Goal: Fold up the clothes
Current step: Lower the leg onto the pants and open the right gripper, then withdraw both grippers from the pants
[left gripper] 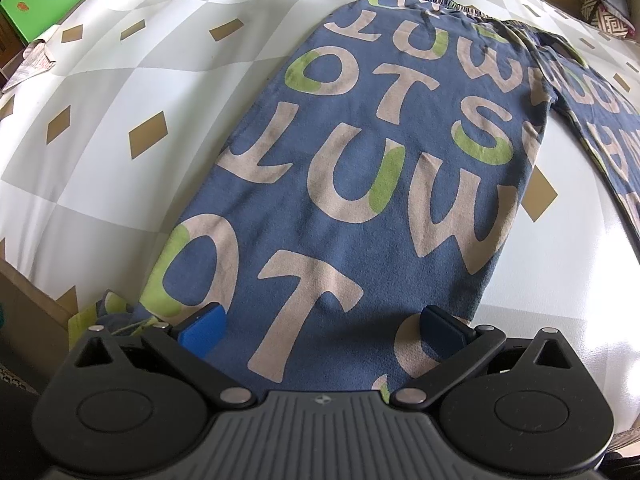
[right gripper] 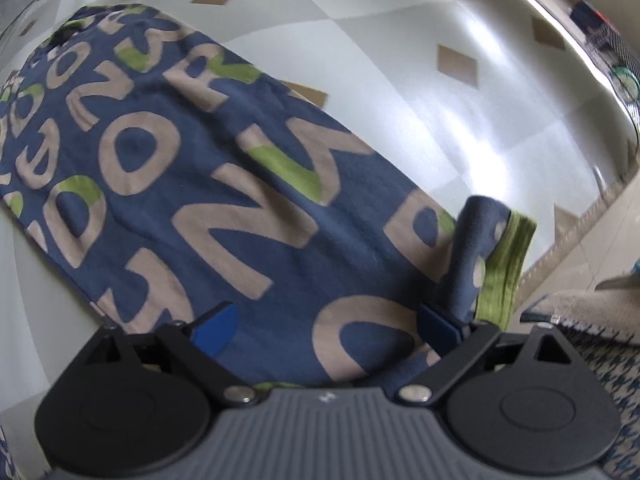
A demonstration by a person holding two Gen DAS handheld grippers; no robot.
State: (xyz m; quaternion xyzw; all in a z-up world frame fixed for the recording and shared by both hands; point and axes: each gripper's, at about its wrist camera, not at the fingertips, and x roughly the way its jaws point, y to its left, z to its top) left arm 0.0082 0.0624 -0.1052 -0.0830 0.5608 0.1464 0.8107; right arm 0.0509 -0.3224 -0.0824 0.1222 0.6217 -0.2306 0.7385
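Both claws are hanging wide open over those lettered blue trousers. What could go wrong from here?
1. The right gripper sits beside a bunched green-ribbed cuff; closing might catch only that loose end.
2. The left gripper straddles one leg of the blue letter-printed cotton trousers near the bed's edge; fabric could slide off the checked quilt.

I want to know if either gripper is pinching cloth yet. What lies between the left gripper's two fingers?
In the left wrist view, the left gripper stands open over one leg of the blue lettered trousers; only flat cloth lies between its fingers.
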